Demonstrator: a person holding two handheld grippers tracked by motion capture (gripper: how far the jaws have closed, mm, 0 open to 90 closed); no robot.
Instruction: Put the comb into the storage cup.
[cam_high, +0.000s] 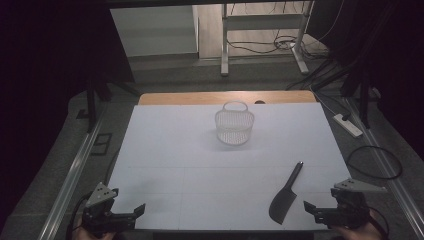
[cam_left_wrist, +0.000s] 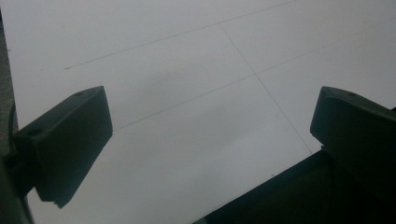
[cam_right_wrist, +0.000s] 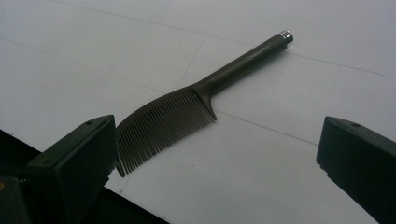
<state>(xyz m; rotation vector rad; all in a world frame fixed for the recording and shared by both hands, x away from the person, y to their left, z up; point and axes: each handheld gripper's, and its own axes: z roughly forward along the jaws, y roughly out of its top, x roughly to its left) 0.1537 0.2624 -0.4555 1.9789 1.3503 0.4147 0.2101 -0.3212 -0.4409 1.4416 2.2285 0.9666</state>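
A dark comb (cam_high: 286, 195) lies flat on the white surface (cam_high: 200, 165) near its front right corner, its toothed head toward the front edge and its slim handle angled away toward the back right. In the right gripper view the comb (cam_right_wrist: 187, 109) sits just ahead of the jaws, teeth facing the near side, handle tip capped in silver, nothing touching it. The right gripper (cam_high: 325, 212) rests at the front right corner, just right of the comb's head, held by a hand at the front edge; its jaws are spread wide with nothing between them. The left gripper (cam_high: 122, 216) sits at the front left corner, well apart from the comb, its jaws likewise spread wide over bare surface (cam_left_wrist: 187, 93). A white mesh basket (cam_high: 234, 125) with an upright loop handle stands upright near the middle of the back edge, well apart from the comb and from both grippers. Faint grid lines cross the surface.
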